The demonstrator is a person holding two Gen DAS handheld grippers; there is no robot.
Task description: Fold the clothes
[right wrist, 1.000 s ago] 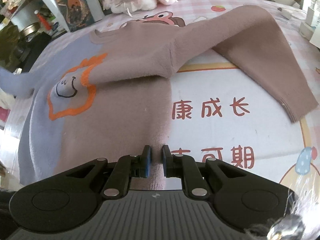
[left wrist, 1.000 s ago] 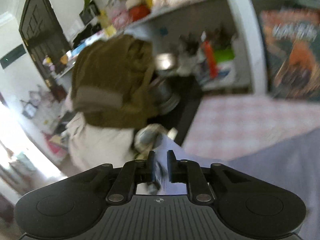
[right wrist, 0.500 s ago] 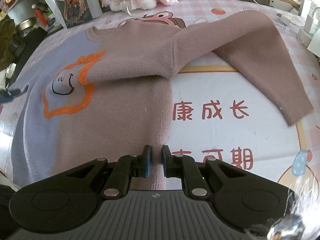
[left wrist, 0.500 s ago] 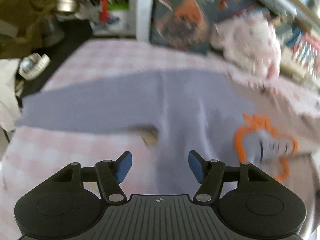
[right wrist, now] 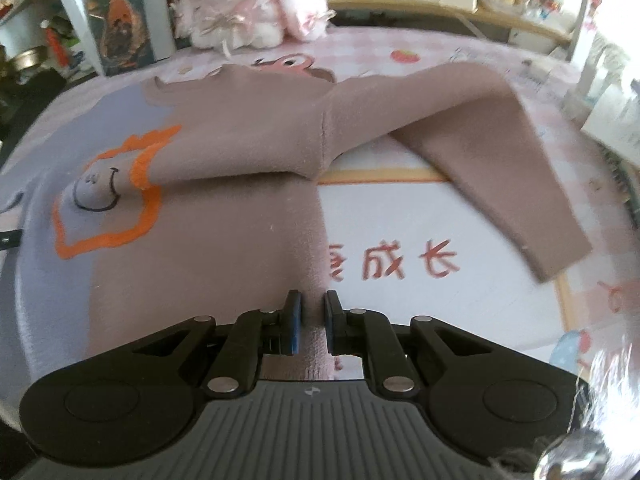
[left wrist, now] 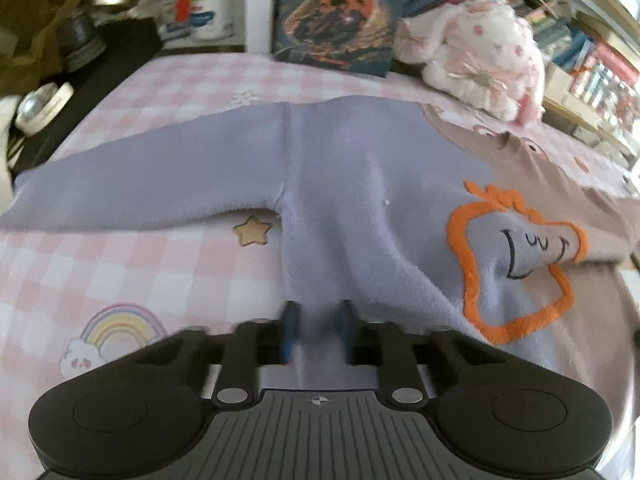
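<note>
lying flat on the pink checked bedspread (left wrist: 132,248): a two-tone sweater (left wrist: 360,184), lilac on one half, dusty brown on the other, an orange-outlined smiley patch (left wrist: 516,264) on the chest, creased by a fold. lilac sleeve (left wrist: 152,184) stretched toward 9 o'clock in the left wrist view; brown sleeve (right wrist: 472,152) bent down toward 4 o'clock in the right wrist view. left gripper (left wrist: 318,330) at 6 o'clock, blurred, jaws closing with the lilac hem bunched between the blue pads. right gripper (right wrist: 312,324) at 6 o'clock, pinching the brown hem edge, jaws nearly together. beyond the sweater at 1 o'clock in the left view, a white-and-pink plush toy (left wrist: 476,56); at 12 o'clock an upright poster book (left wrist: 340,16); shelves of clutter behind.
</note>
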